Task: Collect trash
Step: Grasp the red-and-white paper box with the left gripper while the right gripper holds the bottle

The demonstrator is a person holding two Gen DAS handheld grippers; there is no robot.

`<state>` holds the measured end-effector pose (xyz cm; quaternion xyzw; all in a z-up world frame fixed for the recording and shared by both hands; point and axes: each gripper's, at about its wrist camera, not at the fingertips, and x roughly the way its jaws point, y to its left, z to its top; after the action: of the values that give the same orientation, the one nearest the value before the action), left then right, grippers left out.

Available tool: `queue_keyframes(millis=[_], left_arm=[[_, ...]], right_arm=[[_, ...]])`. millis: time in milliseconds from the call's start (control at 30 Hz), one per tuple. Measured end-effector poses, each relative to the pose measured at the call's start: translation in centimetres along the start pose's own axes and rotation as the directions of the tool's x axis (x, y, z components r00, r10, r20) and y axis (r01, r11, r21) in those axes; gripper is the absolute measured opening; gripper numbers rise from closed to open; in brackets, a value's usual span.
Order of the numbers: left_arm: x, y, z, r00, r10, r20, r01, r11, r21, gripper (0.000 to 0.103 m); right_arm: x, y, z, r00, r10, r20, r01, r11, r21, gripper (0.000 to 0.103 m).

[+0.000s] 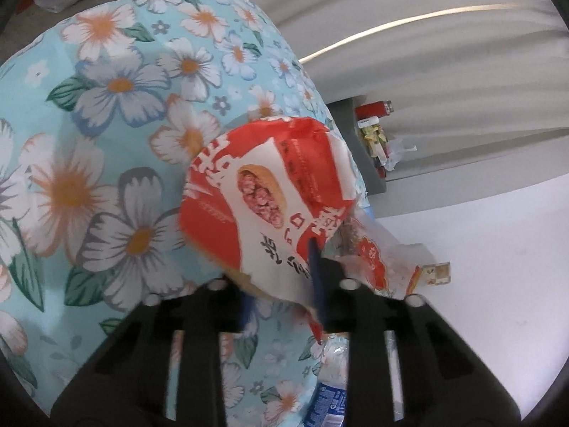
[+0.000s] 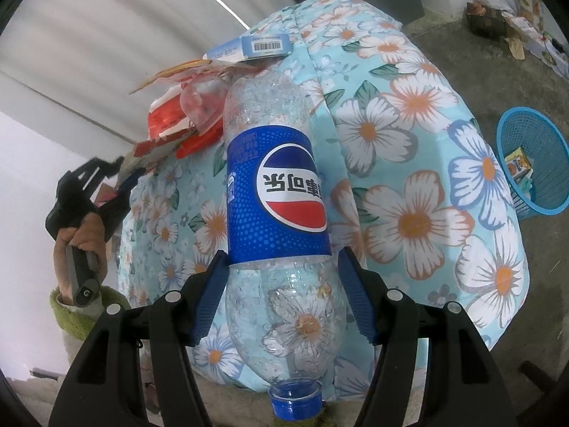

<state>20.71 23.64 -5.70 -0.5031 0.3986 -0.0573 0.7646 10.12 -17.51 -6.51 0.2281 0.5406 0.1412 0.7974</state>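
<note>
Floral cloth (image 2: 409, 178) behind both tongs; right gripper (image 2: 281, 299) clamped on Pepsi bottle (image 2: 277, 192), cap nearest camera; left gripper (image 1: 281, 284) clamped on red snack wrapper (image 1: 263, 192); blue basket (image 2: 533, 163) far right.

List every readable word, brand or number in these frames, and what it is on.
"百事可乐", upside down, with Pepsi globe: bottle label.
Large Chinese characters: red wrapper, too cropped and tilted to read.
Barcode digits: blue card, too small.
Carton in basket: blurred.
</note>
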Motion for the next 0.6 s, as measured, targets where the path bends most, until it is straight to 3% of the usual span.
queue_keyframes(millis=[167, 333, 433, 533, 600], left_arm=[[-2.7, 1.5, 0.1, 0.999, 0.019, 0.037, -0.021, 0.999, 0.05, 0.005], [-6.6, 2.0, -0.6, 0.995, 0.085, 0.05, -0.094, 0.974, 0.204, 0.004], [-9.4, 1.3, -1.0, 0.99, 0.136, 0.033, -0.139, 0.925, 0.353, 0.004], [-13.5, 0.1, -1.6, 0.979, 0.199, 0.053, -0.198, 0.843, 0.5, 0.004], [-15.5, -1.0, -2.0, 0.976, 0.213, 0.04, -0.197, 0.793, 0.576, 0.004]], right_arm=[[-0.1, 0.1, 0.0, 1.0, -0.008, 0.002, 0.008, 1.0, -0.005, 0.062], [0.0, 0.2, -0.1, 1.0, -0.009, 0.002, 0.009, 1.0, -0.007, 0.062], [0.0, 0.2, 0.0, 1.0, -0.01, 0.0, 0.01, 1.0, -0.013, 0.062], [0.1, 0.2, 0.1, 1.0, -0.007, -0.003, 0.007, 1.0, -0.019, 0.062], [0.1, 0.2, 0.2, 1.0, -0.004, -0.004, 0.004, 1.0, -0.023, 0.062]])
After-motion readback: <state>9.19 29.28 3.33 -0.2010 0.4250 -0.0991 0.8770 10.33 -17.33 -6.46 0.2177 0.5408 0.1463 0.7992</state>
